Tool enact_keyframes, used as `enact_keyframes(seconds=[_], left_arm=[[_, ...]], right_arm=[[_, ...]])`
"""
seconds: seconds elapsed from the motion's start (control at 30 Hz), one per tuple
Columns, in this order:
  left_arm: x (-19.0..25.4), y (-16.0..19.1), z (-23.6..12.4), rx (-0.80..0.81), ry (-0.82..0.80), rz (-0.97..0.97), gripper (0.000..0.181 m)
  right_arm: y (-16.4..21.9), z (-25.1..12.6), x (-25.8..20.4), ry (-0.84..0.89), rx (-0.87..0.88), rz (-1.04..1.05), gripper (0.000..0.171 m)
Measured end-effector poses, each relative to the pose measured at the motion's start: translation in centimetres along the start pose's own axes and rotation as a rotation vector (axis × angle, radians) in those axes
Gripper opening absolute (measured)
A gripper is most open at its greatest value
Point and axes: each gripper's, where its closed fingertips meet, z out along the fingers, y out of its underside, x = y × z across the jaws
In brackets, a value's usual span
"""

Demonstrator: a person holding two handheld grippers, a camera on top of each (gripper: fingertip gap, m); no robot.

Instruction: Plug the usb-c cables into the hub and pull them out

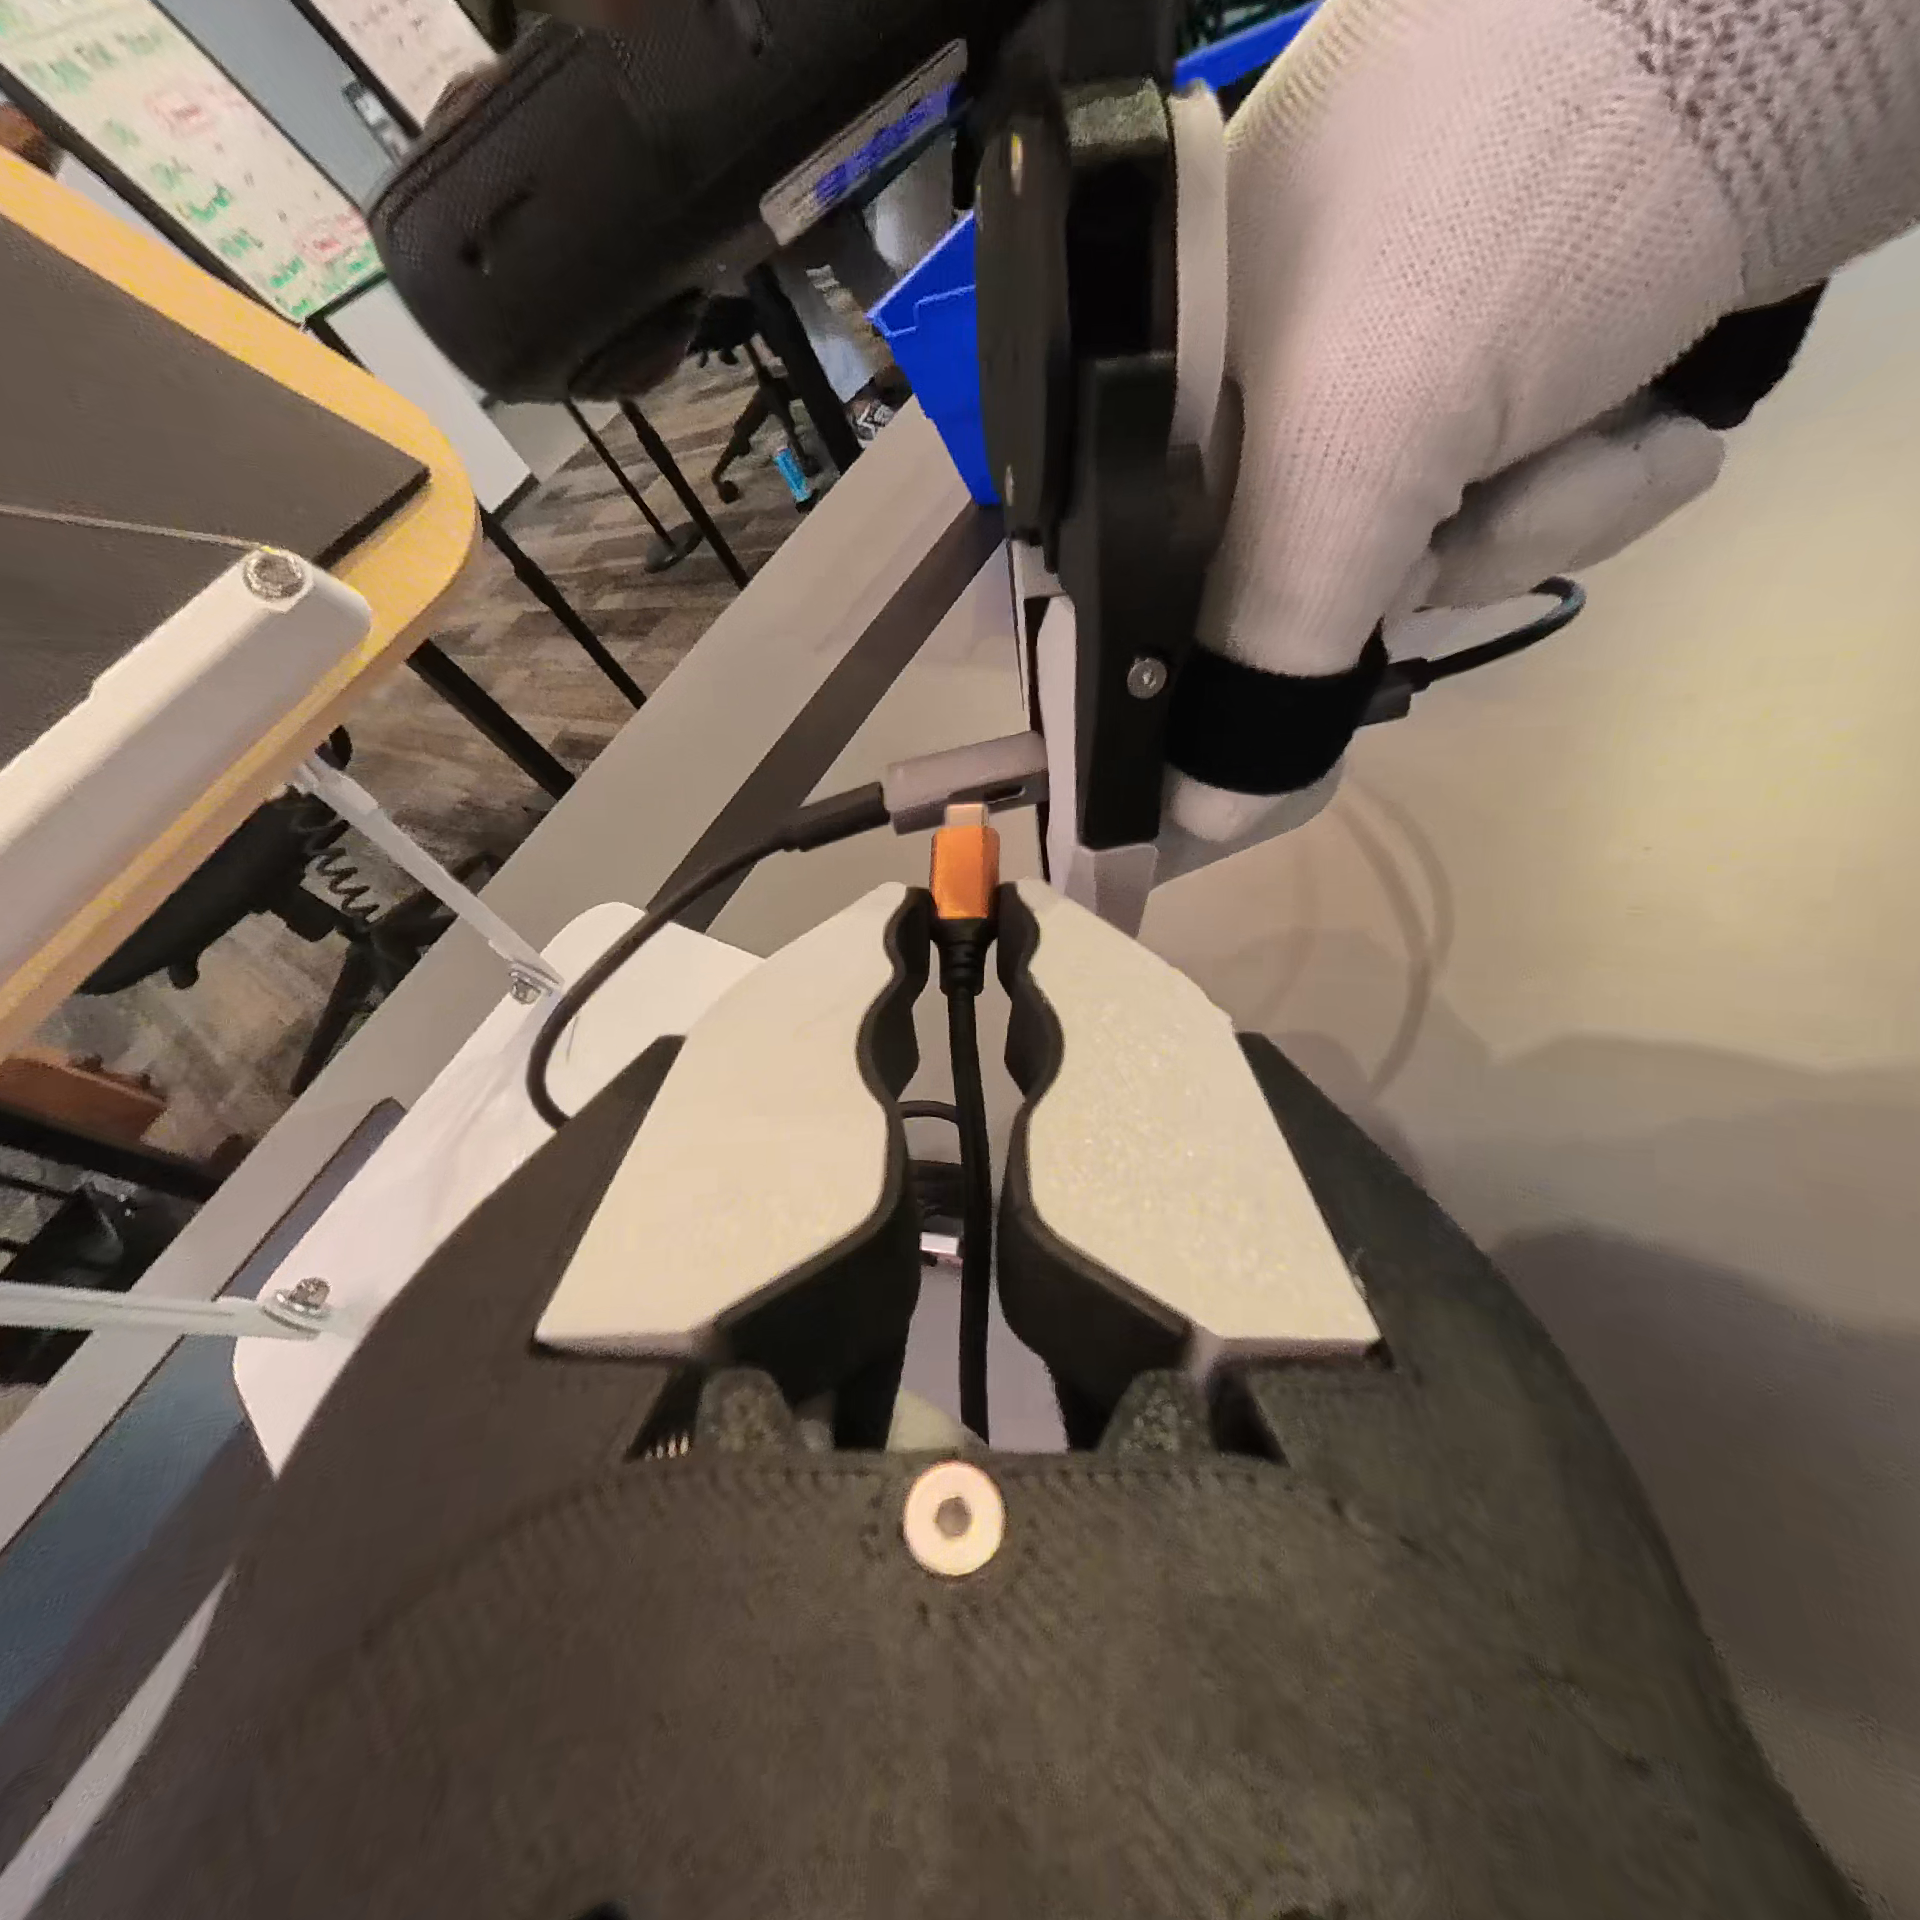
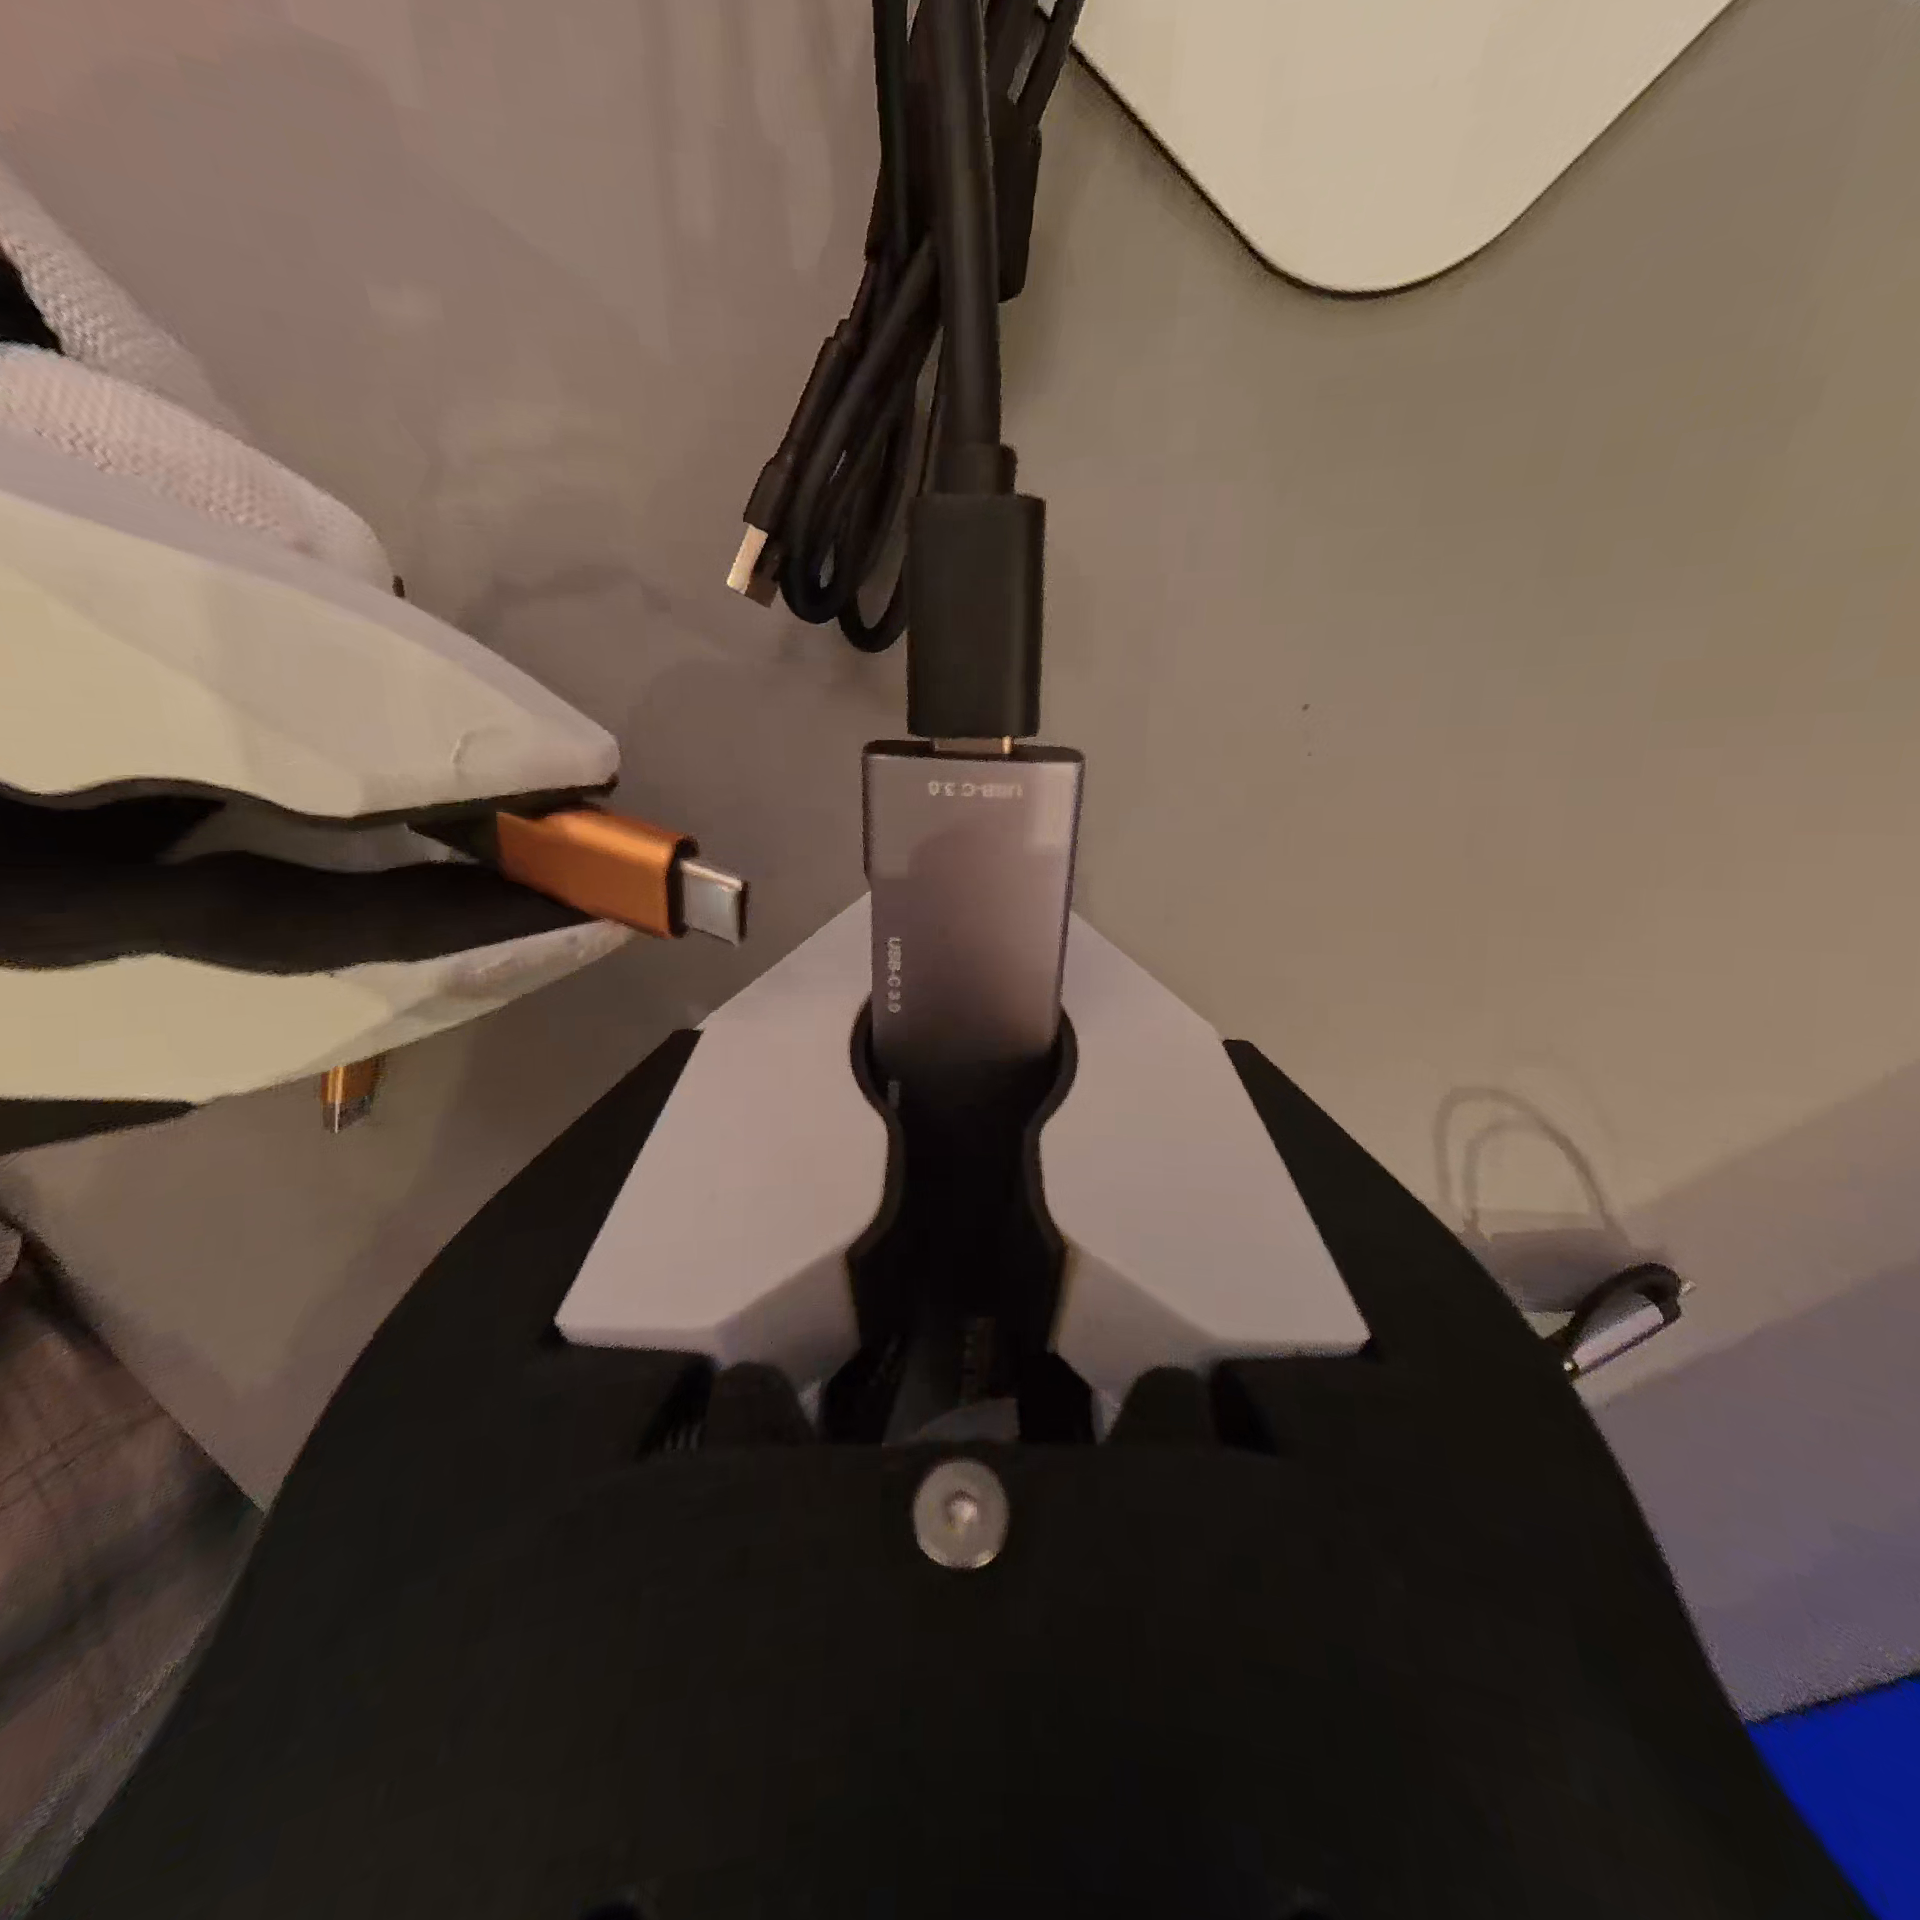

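My right gripper (image 2: 971, 935) is shut on a grey hub (image 2: 971, 894) and holds it above the table. A black plug (image 2: 975, 613) sits in the hub's far end. My left gripper (image 1: 961, 904) is shut on an orange USB-C plug (image 1: 964, 868) whose black cable runs back between the fingers. In the right wrist view the orange plug (image 2: 613, 868) points at the hub's left side with a short gap between them. In the left wrist view the hub (image 1: 966, 795) lies just beyond the plug's tip, held by the right gripper (image 1: 1112, 883) in a white-gloved hand.
A bundle of loose black cables with a free plug (image 2: 753, 566) lies beyond the hub. A white rounded pad (image 2: 1403, 125) sits at the far right. A second orange connector (image 2: 348, 1101) lies on the table at left. A blue bin (image 1: 935, 322) stands behind. My hands' fingertips stand some 7 cm from each other.
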Motion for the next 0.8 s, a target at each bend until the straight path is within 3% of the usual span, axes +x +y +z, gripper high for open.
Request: enact_keyframes(seconds=[0.27,0.8], left_arm=[[-0.2,1.0,0.5,-0.072,-0.025,-0.042,0.013],[-0.2,1.0,0.5,-0.065,-0.013,-0.079,0.012]], right_arm=[[-1.2,0.5,-0.2,0.06,0.014,-0.026,0.008],[-1.5,0.3,0.5,0.177,-0.006,-0.117,0.008]])
